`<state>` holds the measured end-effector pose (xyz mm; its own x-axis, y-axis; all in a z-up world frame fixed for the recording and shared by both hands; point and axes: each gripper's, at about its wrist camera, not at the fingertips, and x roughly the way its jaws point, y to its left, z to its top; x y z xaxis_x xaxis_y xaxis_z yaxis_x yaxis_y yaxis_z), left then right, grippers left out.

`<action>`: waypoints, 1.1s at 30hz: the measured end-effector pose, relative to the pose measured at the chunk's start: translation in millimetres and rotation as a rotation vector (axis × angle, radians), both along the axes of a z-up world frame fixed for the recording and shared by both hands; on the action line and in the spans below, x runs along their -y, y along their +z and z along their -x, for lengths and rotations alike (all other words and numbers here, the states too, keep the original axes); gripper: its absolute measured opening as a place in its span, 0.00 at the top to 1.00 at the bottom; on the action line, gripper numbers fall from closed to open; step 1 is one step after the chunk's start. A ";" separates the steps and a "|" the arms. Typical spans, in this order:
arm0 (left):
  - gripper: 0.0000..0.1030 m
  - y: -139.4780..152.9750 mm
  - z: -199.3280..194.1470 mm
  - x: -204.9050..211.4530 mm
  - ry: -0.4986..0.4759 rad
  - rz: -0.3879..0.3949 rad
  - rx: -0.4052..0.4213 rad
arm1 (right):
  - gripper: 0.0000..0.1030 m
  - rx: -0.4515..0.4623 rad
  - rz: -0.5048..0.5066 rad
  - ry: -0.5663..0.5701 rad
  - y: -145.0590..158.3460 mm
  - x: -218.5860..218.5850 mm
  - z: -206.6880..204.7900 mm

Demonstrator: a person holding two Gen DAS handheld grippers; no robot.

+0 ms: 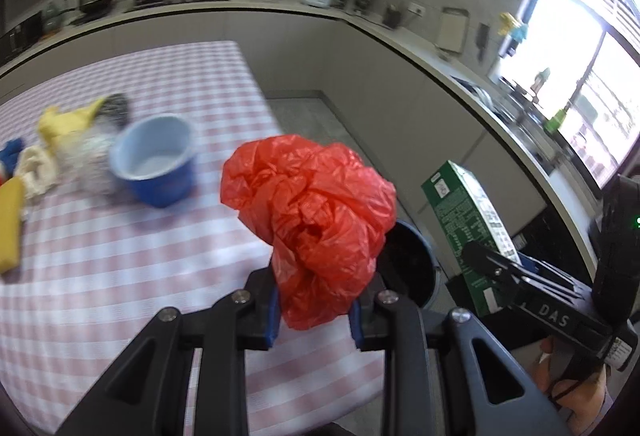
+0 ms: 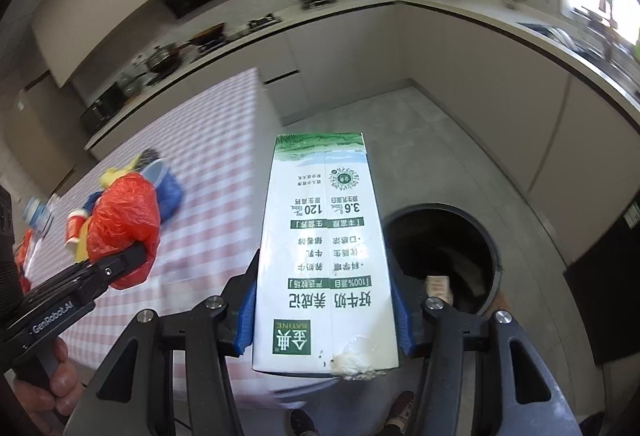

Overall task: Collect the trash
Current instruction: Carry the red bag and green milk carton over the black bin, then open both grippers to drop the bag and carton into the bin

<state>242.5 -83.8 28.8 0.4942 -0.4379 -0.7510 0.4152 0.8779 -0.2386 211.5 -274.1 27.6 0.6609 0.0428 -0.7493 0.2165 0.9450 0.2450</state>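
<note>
Left gripper (image 1: 314,312) is clamped on a crumpled red plastic bag (image 1: 312,220) at frame centre. Right gripper (image 2: 326,320) is clamped on a milk carton (image 2: 326,256). Only the right wrist view shows the whole trash bin (image 2: 494,256) mouth at lower right, on open floor beside the checked table (image 2: 208,172) edge.

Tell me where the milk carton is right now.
The milk carton is clamped in the right hand-held gripper, held in the air past the checkered table's edge, with the open trash bin on the floor just to its right.
</note>
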 end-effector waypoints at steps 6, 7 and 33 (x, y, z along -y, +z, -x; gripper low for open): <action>0.73 -21.1 -2.4 82.6 -0.089 -0.013 -0.068 | 0.46 -0.054 -0.010 -0.079 -21.2 66.0 9.6; 0.73 -25.8 -1.6 91.8 -0.092 -0.016 -0.080 | 0.46 -0.066 -0.010 -0.084 -26.3 75.3 9.4; 0.39 -166.6 -45.4 195.9 0.069 -0.190 -0.319 | 0.31 -0.299 -0.082 0.085 -163.7 171.6 -66.2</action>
